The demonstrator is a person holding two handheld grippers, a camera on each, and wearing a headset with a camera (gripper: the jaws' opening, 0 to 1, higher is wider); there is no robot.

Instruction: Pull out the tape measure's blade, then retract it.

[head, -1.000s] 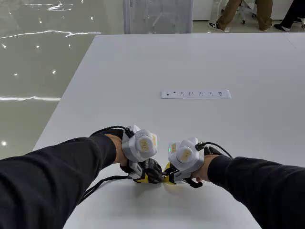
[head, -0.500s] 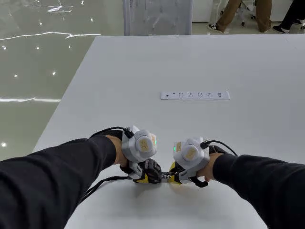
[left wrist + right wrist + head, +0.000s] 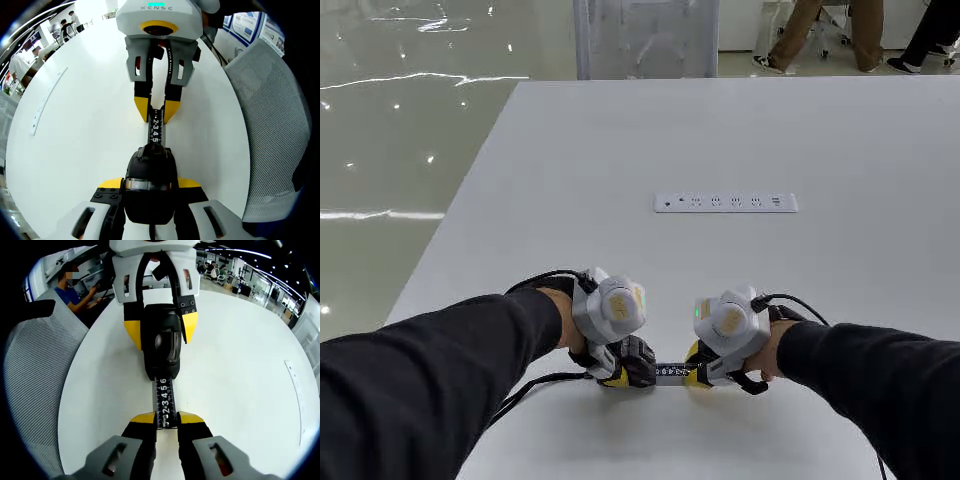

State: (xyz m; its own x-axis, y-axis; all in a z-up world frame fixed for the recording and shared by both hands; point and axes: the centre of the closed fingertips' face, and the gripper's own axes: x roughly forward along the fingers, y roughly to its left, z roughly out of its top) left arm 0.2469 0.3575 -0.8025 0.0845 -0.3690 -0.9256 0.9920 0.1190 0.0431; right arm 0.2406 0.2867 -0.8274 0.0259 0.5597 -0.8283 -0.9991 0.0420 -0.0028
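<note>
A black tape measure (image 3: 150, 182) rests on the white table near its front edge, and my left gripper (image 3: 150, 184) is shut on its case. Seen from above, the case (image 3: 638, 362) sits under my left gripper (image 3: 625, 368). A short length of blade (image 3: 672, 370) with black numbers runs from the case to my right gripper (image 3: 695, 376). My right gripper (image 3: 165, 419) is shut on the blade's tip, and the blade (image 3: 163, 397) shows numbers up to about 6. From the left gripper view the blade (image 3: 154, 131) ends between the right gripper's yellow fingertips (image 3: 142, 107).
A white power strip (image 3: 726, 203) lies in the middle of the table (image 3: 620, 160). A mesh office chair (image 3: 272, 120) stands close behind the front edge. Shiny floor runs along the table's left side, and people stand at the far end.
My right gripper has moved to the right, away from the case, and a short piece of blade now shows between the two grippers. The left gripper has stayed put.
</note>
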